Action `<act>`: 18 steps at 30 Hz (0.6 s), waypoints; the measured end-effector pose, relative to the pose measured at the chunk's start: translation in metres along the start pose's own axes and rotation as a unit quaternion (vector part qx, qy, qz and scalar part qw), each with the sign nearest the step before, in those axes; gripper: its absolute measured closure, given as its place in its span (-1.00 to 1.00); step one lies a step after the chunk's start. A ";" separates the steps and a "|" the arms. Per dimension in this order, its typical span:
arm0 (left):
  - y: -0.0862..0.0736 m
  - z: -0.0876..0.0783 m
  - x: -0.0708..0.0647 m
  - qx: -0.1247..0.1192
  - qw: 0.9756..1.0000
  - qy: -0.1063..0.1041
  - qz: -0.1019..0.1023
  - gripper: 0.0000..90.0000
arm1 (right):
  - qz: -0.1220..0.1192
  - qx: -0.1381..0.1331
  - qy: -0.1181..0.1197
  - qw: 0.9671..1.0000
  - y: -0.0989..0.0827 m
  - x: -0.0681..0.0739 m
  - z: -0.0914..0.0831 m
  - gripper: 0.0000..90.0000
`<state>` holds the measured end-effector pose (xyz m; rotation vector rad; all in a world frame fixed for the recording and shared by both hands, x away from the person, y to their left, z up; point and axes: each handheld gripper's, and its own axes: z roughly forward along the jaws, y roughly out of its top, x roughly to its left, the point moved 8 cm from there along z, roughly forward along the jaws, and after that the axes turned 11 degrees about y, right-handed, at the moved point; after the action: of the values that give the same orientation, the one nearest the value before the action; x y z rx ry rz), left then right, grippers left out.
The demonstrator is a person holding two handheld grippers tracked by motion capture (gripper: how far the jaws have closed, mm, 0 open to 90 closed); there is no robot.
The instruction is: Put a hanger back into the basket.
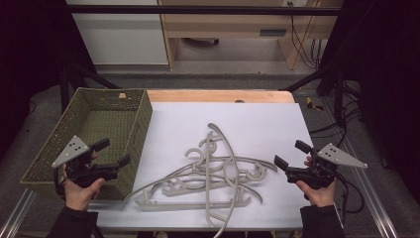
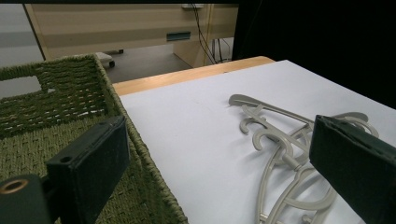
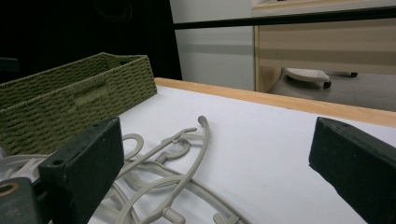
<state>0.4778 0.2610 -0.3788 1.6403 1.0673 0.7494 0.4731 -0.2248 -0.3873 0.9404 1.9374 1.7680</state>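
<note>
High view. Item: a tangled heap of grey plastic clothes hangers, lying on the white sheet that covers the wooden counter, toward its near edge. To the left of the heap, touching the sheet's edge, a green woven rectangular basket is recorded with nothing seen inside. The left tool is held over the basket's near right corner, jaws spread and holding nothing. The right tool is held just beside the heap's right end, jaws likewise spread and holding nothing. The heap lies between the two tools, nearer the right one.

Left gripper view. The two black jaws are seen standing wide apart, with the basket's rim under the left jaw and the hangers ahead and to the right, apart from both pads.

Right gripper view. The jaws are seen spread, nothing between them; the hangers lie low and ahead, toward the left jaw, with the basket beyond.

Handling note. The step in hand is judged to be the picking of one hanger for the basket. An uppermost hanger is best chosen and pinched across a single bar, then lifted slowly so that hooked neighbours are shed rather than dragged along.
</note>
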 end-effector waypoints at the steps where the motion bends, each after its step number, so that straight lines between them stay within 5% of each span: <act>1: 0.000 0.000 0.000 0.000 1.000 0.000 0.001 -0.90 | 0.001 0.002 0.000 1.000 0.000 0.000 0.000 -0.92; 13: -0.002 -0.001 0.001 0.001 1.000 0.002 0.002 -0.90 | 0.002 0.018 0.005 1.000 0.001 0.011 0.003 -0.89; 18: -0.001 -0.002 0.002 0.000 1.000 0.005 0.003 -0.90 | -0.002 0.048 0.014 0.999 -0.003 0.026 0.014 -0.83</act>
<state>0.4764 0.2636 -0.3792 1.6422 1.0700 0.7616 0.4629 -0.1976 -0.3884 0.9466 2.0560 1.7089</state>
